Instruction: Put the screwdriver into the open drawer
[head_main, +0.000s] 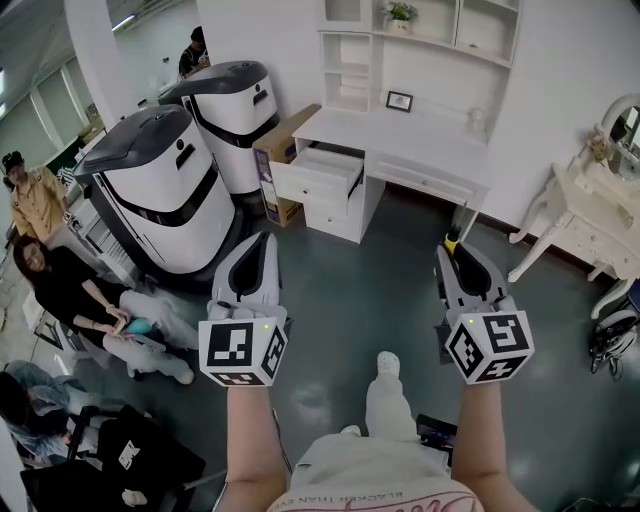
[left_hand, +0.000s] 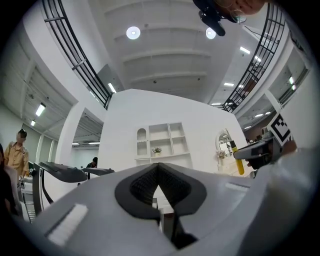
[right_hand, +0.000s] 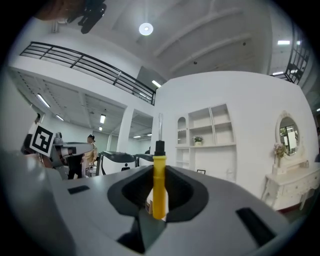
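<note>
A screwdriver with a yellow handle and a thin metal shaft stands upright between the jaws of my right gripper, which is shut on the handle. In the head view the right gripper is held over the dark floor, and the screwdriver's yellow handle shows at its tip. My left gripper is level beside it, shut with nothing in it. The open drawer juts out of the white desk ahead, some way beyond both grippers. From the left gripper view, the screwdriver shows at the right.
Two large white-and-grey machines stand at the left, with a cardboard box beside the desk. People sit and stand at the far left. A white dressing table is at the right. My leg and shoe are below.
</note>
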